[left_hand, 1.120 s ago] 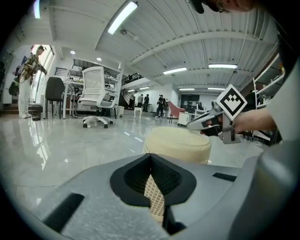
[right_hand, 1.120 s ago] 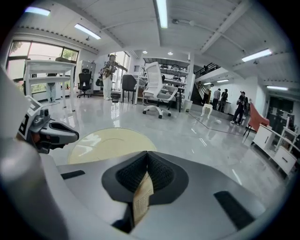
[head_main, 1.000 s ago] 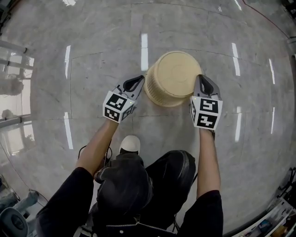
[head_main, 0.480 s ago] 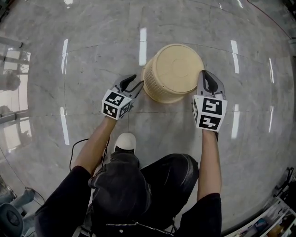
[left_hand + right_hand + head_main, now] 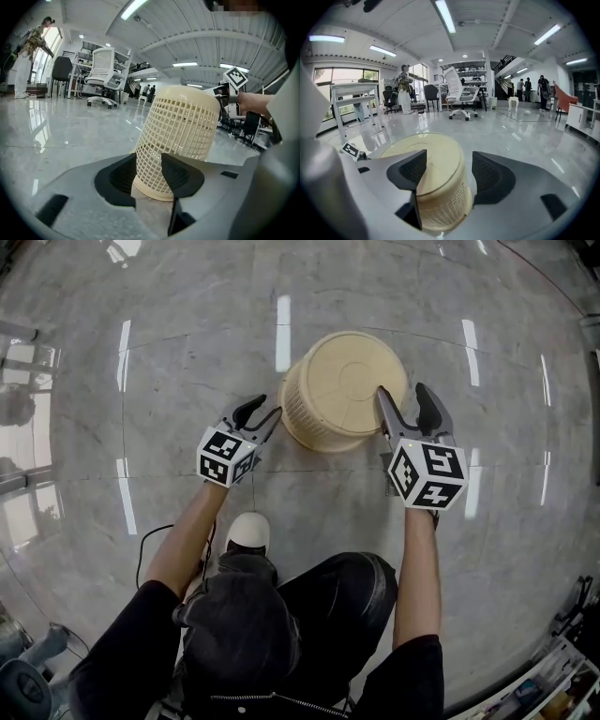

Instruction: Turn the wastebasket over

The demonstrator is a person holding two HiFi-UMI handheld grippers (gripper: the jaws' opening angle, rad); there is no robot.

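Note:
The cream mesh wastebasket stands upside down on the marble floor, its solid base facing up. My left gripper is open, low at the basket's left side. In the left gripper view the basket's bottom rim shows between the left gripper's spread jaws, untouched. My right gripper is at the basket's right edge and its jaws are opening. One finger lies over the base and the other outside the wall. In the right gripper view the basket's upper edge sits between the right gripper's jaws, pads clear of it.
The person's white shoe and a dark cable lie on the floor just behind my left gripper. Farther off stand a white office chair, a metal table and several people.
Both grippers were shut on the basket's sides and have opened. The left one sank lower beside the basket. The basket has come to rest on the floor, base up.

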